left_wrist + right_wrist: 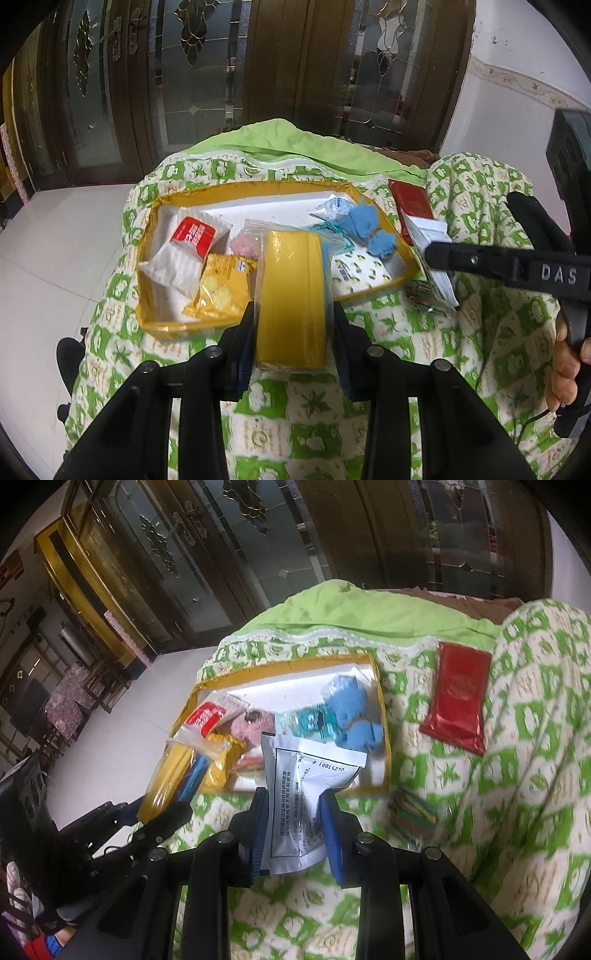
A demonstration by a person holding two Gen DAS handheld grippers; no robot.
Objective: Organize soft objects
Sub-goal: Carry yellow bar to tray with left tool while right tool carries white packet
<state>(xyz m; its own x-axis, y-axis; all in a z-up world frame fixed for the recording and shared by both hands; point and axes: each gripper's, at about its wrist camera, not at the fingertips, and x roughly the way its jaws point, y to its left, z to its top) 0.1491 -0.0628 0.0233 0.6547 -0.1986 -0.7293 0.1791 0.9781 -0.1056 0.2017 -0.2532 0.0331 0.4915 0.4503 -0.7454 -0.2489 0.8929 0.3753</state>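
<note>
While the left tongs [291,332] pinch the bagged yellow sponge [291,295] and the right tongs [295,830] pinch the white sachet [303,797], we judge both light, soft, crinkly-slick, best gripped mid-body.

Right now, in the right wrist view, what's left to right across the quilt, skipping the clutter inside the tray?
Left claw gripping the yellow bagged pack → white printed pouch in the right claw → small colourful packet lying on the quilt → red packet.

A green-patterned quilt [461,812] bears a yellow-rimmed tray [382,716], a red packet [460,698] — and a small colourful packet [412,812].
</note>
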